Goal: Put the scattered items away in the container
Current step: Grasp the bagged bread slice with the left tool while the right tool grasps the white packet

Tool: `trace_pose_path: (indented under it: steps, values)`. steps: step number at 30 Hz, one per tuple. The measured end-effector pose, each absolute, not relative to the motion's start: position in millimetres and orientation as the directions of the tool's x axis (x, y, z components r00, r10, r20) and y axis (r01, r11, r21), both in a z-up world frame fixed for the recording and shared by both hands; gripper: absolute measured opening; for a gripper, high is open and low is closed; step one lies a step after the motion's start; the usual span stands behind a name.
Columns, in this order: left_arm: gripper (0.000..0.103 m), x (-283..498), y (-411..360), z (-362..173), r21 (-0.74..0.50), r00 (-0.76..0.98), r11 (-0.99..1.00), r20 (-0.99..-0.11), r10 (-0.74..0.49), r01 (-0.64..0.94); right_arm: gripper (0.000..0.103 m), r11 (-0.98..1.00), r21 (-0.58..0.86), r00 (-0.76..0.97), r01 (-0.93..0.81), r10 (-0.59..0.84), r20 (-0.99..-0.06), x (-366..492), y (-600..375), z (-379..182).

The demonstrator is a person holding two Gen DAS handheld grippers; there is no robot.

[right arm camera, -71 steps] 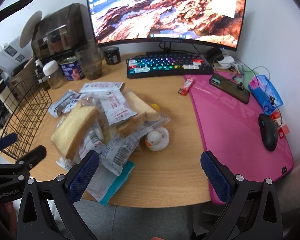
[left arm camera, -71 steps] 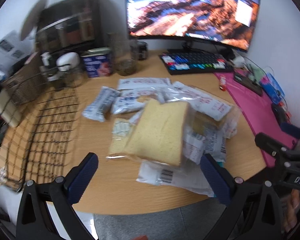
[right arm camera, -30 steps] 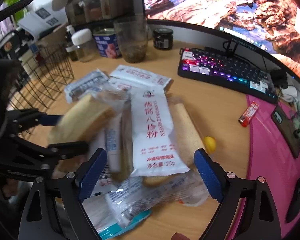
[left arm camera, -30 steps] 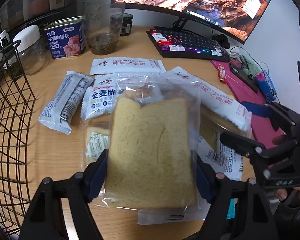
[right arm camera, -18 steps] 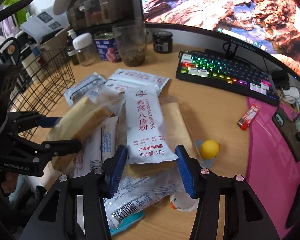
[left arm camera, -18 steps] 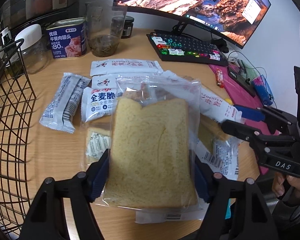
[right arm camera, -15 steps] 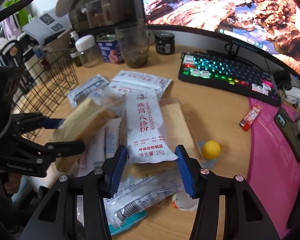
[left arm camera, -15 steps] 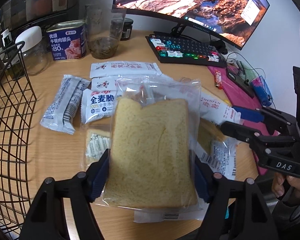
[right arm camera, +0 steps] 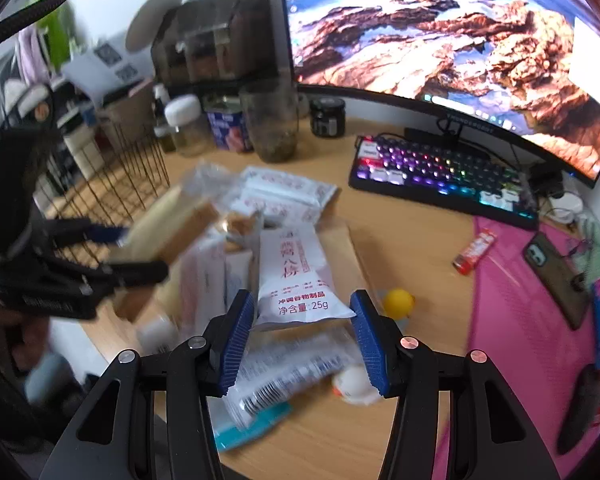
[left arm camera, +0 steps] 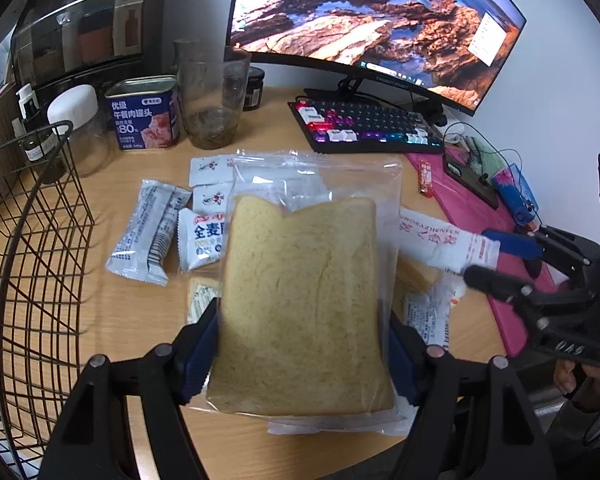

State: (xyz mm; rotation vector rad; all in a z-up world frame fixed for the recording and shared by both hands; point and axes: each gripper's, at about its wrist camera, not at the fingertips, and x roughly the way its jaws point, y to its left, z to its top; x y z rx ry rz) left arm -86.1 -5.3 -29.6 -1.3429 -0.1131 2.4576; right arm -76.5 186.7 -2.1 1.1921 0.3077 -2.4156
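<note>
Both tongs are loaded: the left gripper (left arm camera: 300,354) clamps a soft, square bread slice in crinkly clear plastic (left arm camera: 302,300), the right gripper (right arm camera: 304,332) pinches a glossy white sachet (right arm camera: 296,276). The black wire basket (left arm camera: 32,264) on the left shows nothing inside; foil packets (left arm camera: 150,230) litter the wooden desk (left arm camera: 132,312).

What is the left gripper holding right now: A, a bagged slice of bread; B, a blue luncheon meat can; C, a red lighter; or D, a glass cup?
A: in the left wrist view the left gripper has its fingers pressed on both sides of the bagged slice of bread.
</note>
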Motion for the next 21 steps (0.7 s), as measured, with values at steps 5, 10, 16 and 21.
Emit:
trace_pose_path:
  steps: [5, 10, 16, 21]
  values:
    - [0.077, -83.0, -3.4, -34.7, -0.235, -0.488, -0.939, -0.806, 0.333, -0.252, 0.069, -0.905, -0.112, -0.626, 0.41, -0.191, -0.756, -72.1, 191.6, 2.2]
    - [0.077, -82.8, -5.2, -32.4, -0.229, -0.498, -0.941, -0.803, 0.328, -0.25, 0.085, -0.888, -0.055, -0.601, 0.456, -0.262, -0.755, -92.3, 180.9, 4.6]
    - [0.077, -88.1, -8.8, -37.9, -0.237, -0.486, -0.94, -0.81, 0.33, -0.243, 0.084, -0.859, -0.067, -0.516, 0.508, -0.241, -0.822, -133.8, 165.3, -30.6]
    - [0.077, -91.9, -8.9, -42.0, -0.24, -0.477, -0.94, -0.814, 0.331, -0.243, 0.064, -0.84, -0.032, -0.441, 0.541, -0.252, -0.861, -142.2, 164.1, -47.7]
